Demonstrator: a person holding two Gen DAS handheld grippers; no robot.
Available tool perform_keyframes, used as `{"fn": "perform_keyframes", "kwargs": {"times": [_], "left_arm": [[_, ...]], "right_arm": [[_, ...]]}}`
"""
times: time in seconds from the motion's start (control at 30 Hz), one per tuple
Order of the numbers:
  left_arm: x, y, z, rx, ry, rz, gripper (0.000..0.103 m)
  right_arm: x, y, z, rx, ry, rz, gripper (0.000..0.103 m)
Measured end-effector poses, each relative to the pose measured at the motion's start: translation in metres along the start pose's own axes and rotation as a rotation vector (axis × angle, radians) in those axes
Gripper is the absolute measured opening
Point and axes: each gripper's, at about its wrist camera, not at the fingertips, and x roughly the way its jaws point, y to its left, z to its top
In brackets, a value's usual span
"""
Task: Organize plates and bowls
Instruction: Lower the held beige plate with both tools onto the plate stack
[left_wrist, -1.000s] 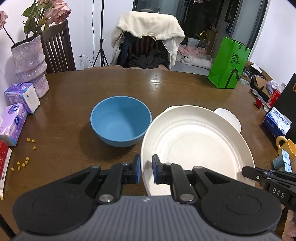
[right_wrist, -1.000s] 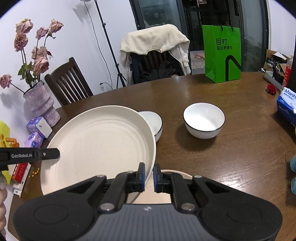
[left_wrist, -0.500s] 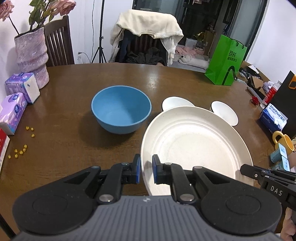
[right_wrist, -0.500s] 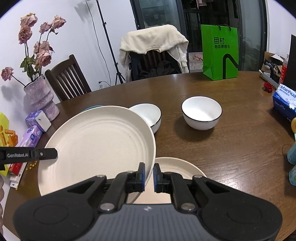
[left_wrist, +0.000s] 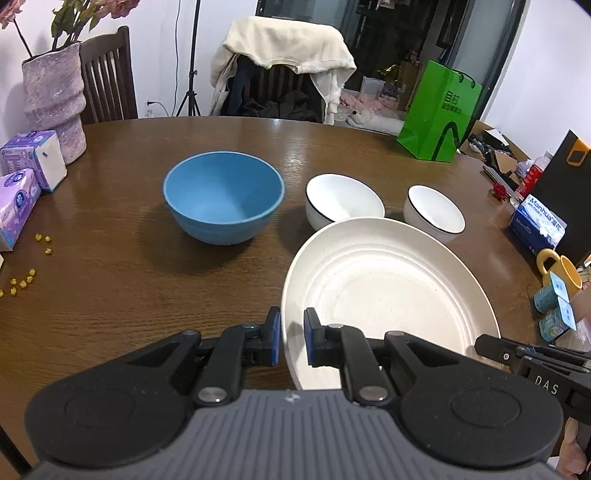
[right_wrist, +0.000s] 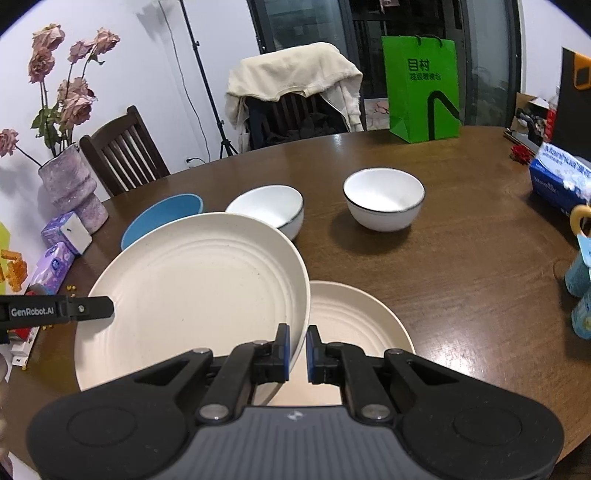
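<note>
Just beyond held plate (left_wrist: 384, 295): blue bowl (left_wrist: 223, 201), two white bowls (left_wrist: 343, 201).

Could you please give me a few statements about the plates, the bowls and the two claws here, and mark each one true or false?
1. Both the left claw and the right claw grip the rim of the large cream plate. True.
2. A smaller cream plate lies on the table under the right edge of the large plate. True.
3. The blue bowl is stacked inside a white bowl. False: it stands alone on the table, left of the two white bowls.
4. The near white bowl and the far white bowl both have dark rims. True.
5. The large plate holds food. False: it is bare.
</note>
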Motion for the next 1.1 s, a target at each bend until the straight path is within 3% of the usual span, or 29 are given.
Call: {"fn": "perform_keyframes", "kwargs": {"times": [0.5, 1.1], "left_arm": [[0.027, -0.020, -0.027, 0.042, 0.016, -0.015, 0.013], [0.054, -0.034, -0.031, 0.080, 0.043, -0.047, 0.013]], "right_arm": [[0.005, -0.026, -0.034, 0.005, -0.013, -0.044, 0.009], [0.013, -0.039, -0.037, -0.021, -0.031, -0.106, 0.009]]}}
